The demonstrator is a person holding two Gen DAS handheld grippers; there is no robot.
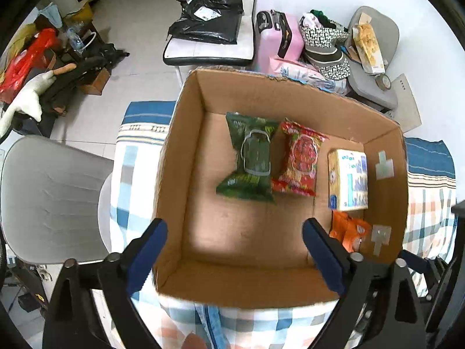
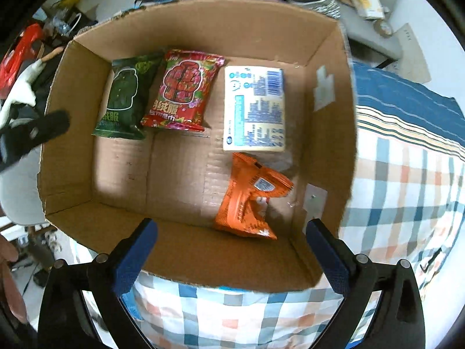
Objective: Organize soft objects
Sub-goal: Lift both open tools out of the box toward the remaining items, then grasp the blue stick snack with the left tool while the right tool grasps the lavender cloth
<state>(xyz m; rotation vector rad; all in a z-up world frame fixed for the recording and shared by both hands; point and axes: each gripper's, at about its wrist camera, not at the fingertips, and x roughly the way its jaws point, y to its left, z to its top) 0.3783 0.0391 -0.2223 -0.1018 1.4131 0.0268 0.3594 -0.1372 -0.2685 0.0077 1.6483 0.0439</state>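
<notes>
Now both tools, left and right, gape wide over the box; orange packet lies at 5 o'clock.

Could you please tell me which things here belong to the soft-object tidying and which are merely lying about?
Part of the job:
cardboard box
green pack
red pack
white tissue pack
orange pack
left hand-held gripper, open
right hand-held gripper, open

Lying about:
pink suitcase
black bag
grey chair
</notes>
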